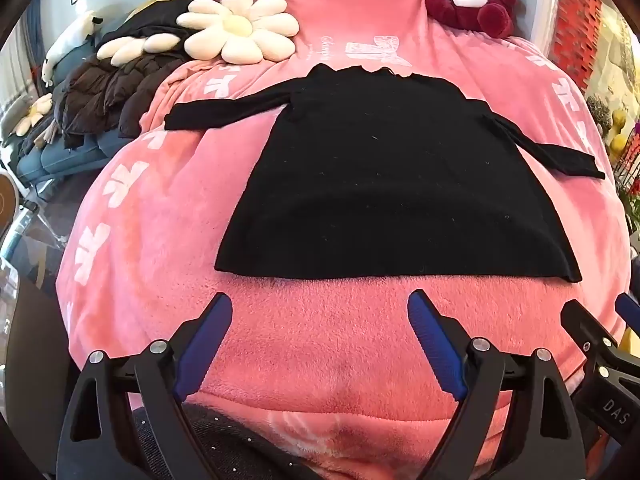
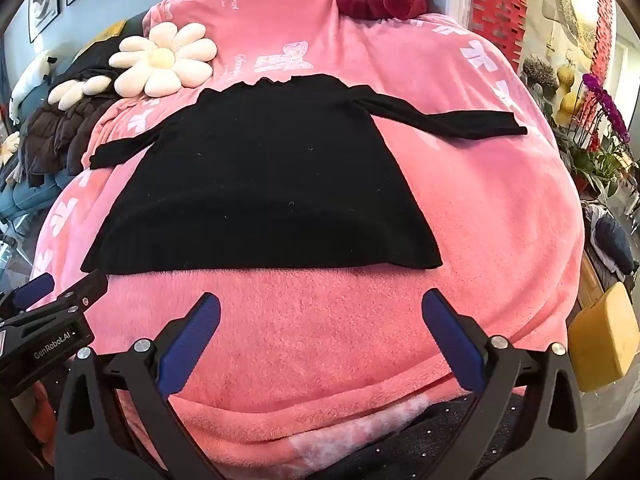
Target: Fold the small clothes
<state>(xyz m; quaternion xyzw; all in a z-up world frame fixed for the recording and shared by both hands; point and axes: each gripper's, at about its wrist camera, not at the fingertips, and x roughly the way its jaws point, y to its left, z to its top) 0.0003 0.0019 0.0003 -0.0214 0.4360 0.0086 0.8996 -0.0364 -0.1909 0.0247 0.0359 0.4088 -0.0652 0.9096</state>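
The brown padded jacket [image 1: 100,92] lies heaped off the left edge of the pink blanket [image 1: 320,340], on a blue sofa [image 1: 60,156]. Just right of it, a white flower cushion [image 1: 238,26] rests at the blanket's far left corner.

The black sweater [image 1: 384,184] lies flat on the middle of the blanket, hem toward the near edge, neckline toward the far edge. Its left sleeve [image 1: 224,110] extends toward the left edge; its right sleeve [image 1: 560,156] extends toward the right edge.

The left gripper [image 1: 320,316] hovers over bare blanket near the hem, short of the near edge. Its jaws are spread wide, with nothing between them.

The right gripper [image 2: 320,316] hovers beside it in the same attitude, jaws spread wide and empty, apart from the sweater.

A dark red plush bear [image 1: 476,0] sits at the far right corner of the blanket.
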